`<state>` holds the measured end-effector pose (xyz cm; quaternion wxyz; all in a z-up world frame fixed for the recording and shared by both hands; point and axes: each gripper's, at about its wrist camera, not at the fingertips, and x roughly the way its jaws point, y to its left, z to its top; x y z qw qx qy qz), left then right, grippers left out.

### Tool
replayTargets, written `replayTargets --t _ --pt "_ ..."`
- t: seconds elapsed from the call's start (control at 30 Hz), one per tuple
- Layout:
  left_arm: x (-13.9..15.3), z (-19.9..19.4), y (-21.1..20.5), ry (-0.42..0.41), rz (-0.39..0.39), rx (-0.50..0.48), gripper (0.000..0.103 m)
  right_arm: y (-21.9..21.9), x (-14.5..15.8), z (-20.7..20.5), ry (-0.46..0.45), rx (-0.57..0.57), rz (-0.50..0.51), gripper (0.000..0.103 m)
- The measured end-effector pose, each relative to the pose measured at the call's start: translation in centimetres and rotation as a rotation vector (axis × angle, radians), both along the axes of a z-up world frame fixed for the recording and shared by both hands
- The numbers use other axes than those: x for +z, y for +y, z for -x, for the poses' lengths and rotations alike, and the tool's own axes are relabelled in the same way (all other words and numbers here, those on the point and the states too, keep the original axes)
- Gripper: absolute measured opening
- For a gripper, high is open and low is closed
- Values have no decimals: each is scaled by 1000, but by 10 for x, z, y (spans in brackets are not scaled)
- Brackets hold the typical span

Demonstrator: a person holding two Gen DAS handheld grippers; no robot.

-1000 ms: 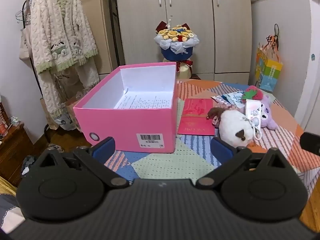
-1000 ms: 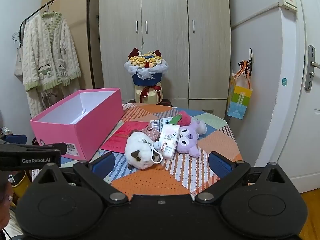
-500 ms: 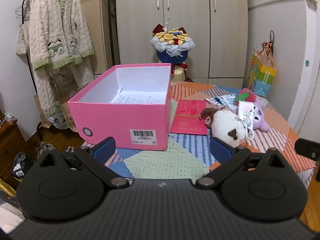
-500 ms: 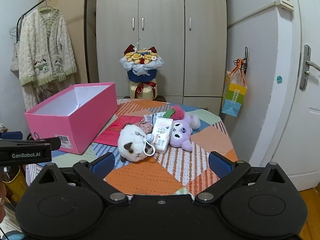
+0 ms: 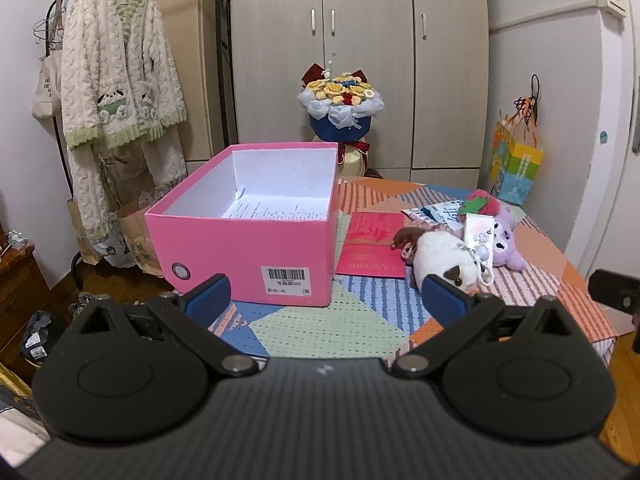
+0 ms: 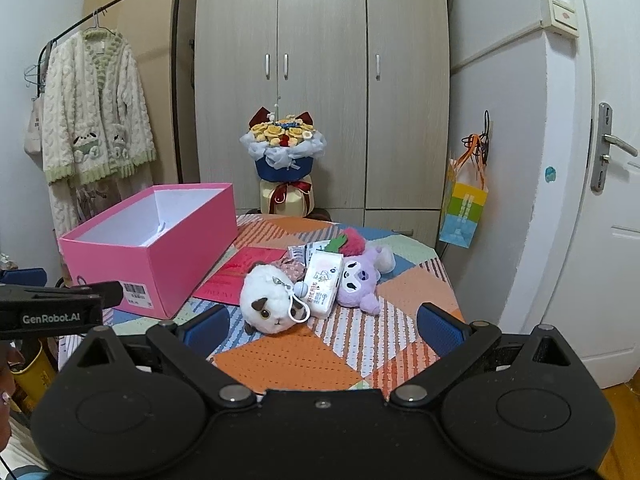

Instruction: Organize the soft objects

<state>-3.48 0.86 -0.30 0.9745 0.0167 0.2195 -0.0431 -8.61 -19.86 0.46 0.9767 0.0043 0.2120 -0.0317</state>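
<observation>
An open pink box (image 5: 256, 240) (image 6: 160, 252) stands on the left of the patchwork-covered table (image 5: 320, 328), holding only a printed sheet. To its right lie a white plush with brown patches (image 6: 268, 300) (image 5: 444, 256), a white tissue pack (image 6: 324, 282), a purple plush (image 6: 360, 280) (image 5: 506, 240) and a red strawberry plush (image 6: 354, 240). My left gripper (image 5: 326, 298) hovers open before the box's front. My right gripper (image 6: 320, 326) is open over the table's near edge, short of the plushes. Nothing is between the fingers of either.
A red booklet (image 5: 370, 246) lies flat between box and plushes. A flower bouquet (image 6: 284, 168) stands behind the table by the wardrobe. A clothes rack with a fluffy robe (image 5: 116, 92) is at left; a colourful bag (image 6: 462, 208) hangs on the right wall near a door.
Both grippers have drawn back and risen a little, so the table and box look farther away. Both stay open; nothing on the table has moved.
</observation>
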Motion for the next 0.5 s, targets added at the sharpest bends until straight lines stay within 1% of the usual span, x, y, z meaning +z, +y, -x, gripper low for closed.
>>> replayTargets --t 0.5 --pt "1 3 -2 14 6 -15 103 5 -2 1 2 16 10 101"
